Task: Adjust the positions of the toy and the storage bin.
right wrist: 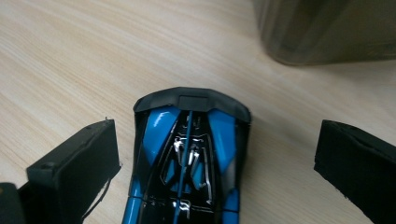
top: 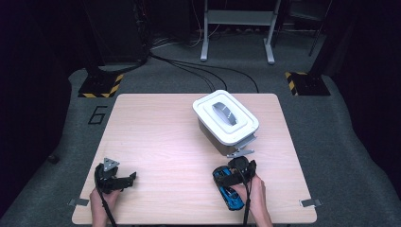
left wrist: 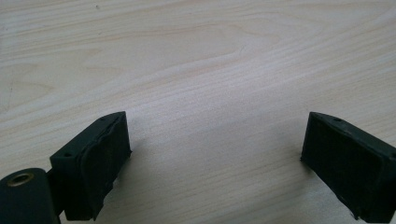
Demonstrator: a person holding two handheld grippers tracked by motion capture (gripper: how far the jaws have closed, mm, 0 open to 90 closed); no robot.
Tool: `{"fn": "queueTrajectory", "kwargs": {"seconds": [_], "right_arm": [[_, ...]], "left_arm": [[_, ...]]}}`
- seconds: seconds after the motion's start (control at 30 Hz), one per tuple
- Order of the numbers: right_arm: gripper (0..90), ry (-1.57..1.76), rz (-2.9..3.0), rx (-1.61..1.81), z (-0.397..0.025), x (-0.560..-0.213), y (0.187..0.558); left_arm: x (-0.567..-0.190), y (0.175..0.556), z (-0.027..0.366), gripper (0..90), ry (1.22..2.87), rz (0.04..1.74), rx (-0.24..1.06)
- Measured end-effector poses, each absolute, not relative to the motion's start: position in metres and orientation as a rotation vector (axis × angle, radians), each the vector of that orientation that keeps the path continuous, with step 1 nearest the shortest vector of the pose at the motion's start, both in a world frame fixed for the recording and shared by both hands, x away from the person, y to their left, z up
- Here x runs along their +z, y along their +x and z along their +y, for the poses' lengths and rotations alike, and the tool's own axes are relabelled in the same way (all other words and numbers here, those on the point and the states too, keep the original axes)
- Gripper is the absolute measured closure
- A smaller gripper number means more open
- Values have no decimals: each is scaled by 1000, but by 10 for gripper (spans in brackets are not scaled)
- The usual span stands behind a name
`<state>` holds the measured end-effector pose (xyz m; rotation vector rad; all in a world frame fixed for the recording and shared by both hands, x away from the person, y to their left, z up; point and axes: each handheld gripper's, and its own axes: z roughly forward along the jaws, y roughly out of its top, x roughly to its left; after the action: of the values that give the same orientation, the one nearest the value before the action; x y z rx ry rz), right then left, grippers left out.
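A blue and black toy car (top: 231,195) lies on the wooden table (top: 156,137) near the front right. My right gripper (top: 235,169) hovers over the car's far end. In the right gripper view the car (right wrist: 187,154) sits between the jaws of my right gripper (right wrist: 218,137), which is open, with gaps on both sides. My left gripper (top: 128,178) rests at the front left. In its own view my left gripper (left wrist: 217,128) is open over bare wood.
A grey bin with a white lid (top: 225,118) stands just beyond the right gripper, a grey handle on top and a latch (top: 241,151) hanging at its near end. Its wall (right wrist: 327,32) looms ahead of the car. Floor cables and stands lie beyond the table.
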<state>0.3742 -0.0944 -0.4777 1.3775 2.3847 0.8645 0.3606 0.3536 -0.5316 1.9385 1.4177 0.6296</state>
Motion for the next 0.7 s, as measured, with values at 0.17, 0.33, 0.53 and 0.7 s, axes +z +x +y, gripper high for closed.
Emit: {"fn": "queueTrajectory", "kwargs": {"seconds": [0.17, 0.33, 0.53, 0.7], "right_arm": [[0, 1379, 2425, 815, -81, -489, 378], [0, 1395, 2448, 767, -71, -494, 384], [76, 1407, 2454, 737, -64, -500, 387], [151, 1406, 2459, 721, -62, -503, 390]], "left_arm": [[-532, 361, 354, 76, 1938, 1418, 630], [-532, 361, 353, 76, 1937, 1418, 630], [-532, 361, 354, 77, 1939, 1417, 630], [-532, 361, 354, 76, 1940, 1417, 630]]}}
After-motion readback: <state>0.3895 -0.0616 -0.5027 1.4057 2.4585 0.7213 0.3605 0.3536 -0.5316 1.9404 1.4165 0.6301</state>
